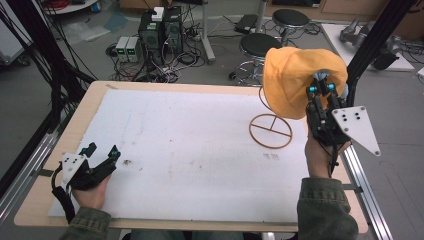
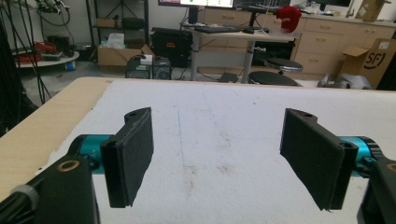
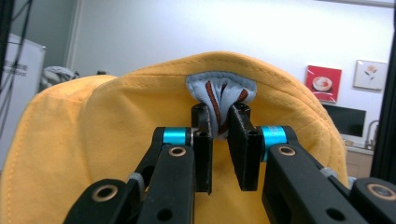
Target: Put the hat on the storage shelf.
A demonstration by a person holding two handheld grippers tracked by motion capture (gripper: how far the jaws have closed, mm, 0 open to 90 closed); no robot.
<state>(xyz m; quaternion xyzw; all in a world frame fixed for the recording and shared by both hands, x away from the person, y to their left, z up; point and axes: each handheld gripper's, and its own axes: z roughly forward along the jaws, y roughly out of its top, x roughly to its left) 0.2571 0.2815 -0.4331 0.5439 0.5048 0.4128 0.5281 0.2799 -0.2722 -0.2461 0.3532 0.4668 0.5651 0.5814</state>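
White table mat, wire stand top hidden by yellow hat, right hand-held gripper pinching it

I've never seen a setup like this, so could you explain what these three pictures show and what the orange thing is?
There is no robot here: a person holds a hand-operated clamp tool in each hand. One picture looks down on the white-covered wooden table from above; the other two come from small cameras riding on each tool, looking along its two black fingers. The left gripper rests near the table's front left corner, its fingers wide apart with nothing between them. The right gripper is raised at the right, pinching a pale blue patch inside the soft orange-yellow fabric cap. On the table stands a thin orange wire stand with a ring base, just below the cap.
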